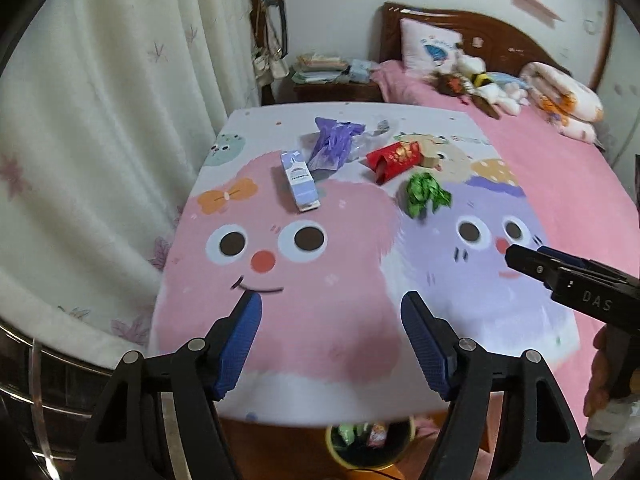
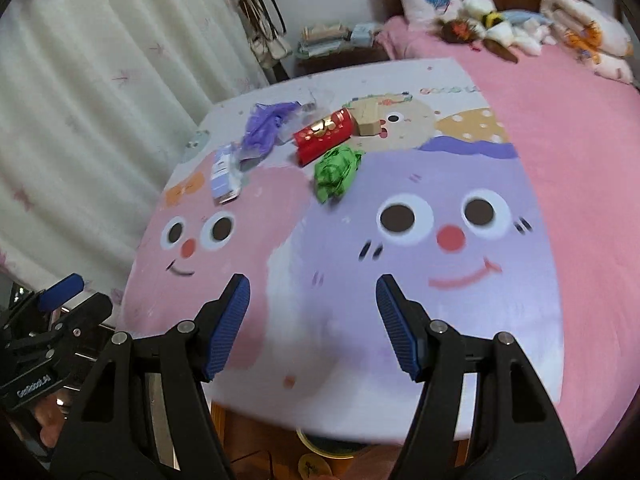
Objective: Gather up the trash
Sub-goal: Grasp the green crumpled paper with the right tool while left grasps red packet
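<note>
Trash lies at the far end of a cartoon-print cloth (image 1: 320,320) on the bed. It comprises a crumpled green wrapper (image 1: 425,193) (image 2: 336,171), a red packet (image 1: 394,160) (image 2: 323,137), a purple plastic bag (image 1: 332,145) (image 2: 264,128), a small pale blue carton (image 1: 299,181) (image 2: 224,176) and a tan box (image 1: 430,154) (image 2: 370,120). My left gripper (image 1: 331,304) stands open over the pink face, nothing between its fingers. My right gripper (image 2: 313,285) is open too, empty, well short of the trash. Its side shows in the left wrist view (image 1: 560,272).
A round bin (image 1: 370,446) (image 2: 332,450) with wrappers inside sits on the floor below the bed's near edge. White curtains (image 1: 100,140) hang at the left. Pillow, soft toys (image 1: 484,84) and a folded quilt (image 1: 560,96) lie at the headboard. A cluttered nightstand (image 1: 332,76) stands behind.
</note>
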`<state>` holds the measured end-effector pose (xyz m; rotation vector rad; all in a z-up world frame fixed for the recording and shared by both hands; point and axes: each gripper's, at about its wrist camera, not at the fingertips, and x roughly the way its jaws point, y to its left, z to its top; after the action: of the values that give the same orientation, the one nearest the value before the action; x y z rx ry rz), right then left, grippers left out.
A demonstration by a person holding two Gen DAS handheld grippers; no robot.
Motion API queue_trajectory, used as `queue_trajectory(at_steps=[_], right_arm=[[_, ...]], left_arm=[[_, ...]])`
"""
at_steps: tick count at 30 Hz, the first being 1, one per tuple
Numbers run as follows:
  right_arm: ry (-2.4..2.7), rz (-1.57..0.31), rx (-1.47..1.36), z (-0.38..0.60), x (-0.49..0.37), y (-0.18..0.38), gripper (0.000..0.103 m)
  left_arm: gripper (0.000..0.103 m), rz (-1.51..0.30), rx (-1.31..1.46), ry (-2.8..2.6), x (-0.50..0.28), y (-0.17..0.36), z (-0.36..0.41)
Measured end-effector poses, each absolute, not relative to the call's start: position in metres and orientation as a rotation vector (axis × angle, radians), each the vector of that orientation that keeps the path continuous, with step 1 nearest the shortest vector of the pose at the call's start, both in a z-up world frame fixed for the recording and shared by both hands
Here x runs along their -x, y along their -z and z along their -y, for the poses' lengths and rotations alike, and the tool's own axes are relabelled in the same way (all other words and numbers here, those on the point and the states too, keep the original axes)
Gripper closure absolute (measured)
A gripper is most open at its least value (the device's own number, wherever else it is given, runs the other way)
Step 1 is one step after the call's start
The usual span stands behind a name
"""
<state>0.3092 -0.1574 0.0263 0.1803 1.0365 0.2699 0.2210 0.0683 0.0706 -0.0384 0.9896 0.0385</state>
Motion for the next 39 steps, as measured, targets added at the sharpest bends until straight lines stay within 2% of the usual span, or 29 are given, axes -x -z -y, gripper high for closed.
queue_trajectory(at_steps=[8, 15, 16, 17, 19, 22, 29, 39], right_arm=[[-0.381, -1.162, -0.192, 0.170, -0.449, 0.028, 0.040], [-0.420, -1.268, -0.213, 0.155, -0.521, 0.078, 0.040], [-0.424, -1.279, -0.209, 0.152, -0.529, 0.086, 0.042], [-0.432, -1.286, -0.206, 0.148, -0.529, 0.091, 0.045], [-0.453, -1.304, -0.211, 0.144, -0.533, 0.099, 0.062], [-0.505, -1.284, -0.233, 0.144, -0.533, 0.102, 0.067], [-0.519, -1.250, -0.272, 0.174, -0.529, 0.095, 0.071], [-0.483, -1.256, -0.339, 0.228, -0.532, 0.097, 0.071]], left_arm=[[0.030, -1.085, 0.095, -0.131, -0.341, -0.036, -0.034], [0.030, -1.146, 0.127, -0.195, -0.394, -0.007, -0.029], [0.030, -1.153, 0.125, -0.199, -0.400, -0.004, -0.029], [0.030, -1.158, 0.123, -0.202, -0.406, -0.002, -0.029], [0.030, -1.162, 0.123, -0.202, -0.416, -0.001, -0.027], [0.030, -1.160, 0.115, -0.193, -0.435, -0.001, -0.023], [0.029, -1.165, 0.009, -0.116, -0.480, 0.005, 0.007], [0.030, -1.236, -0.115, -0.059, -0.554, 0.049, 0.047]])
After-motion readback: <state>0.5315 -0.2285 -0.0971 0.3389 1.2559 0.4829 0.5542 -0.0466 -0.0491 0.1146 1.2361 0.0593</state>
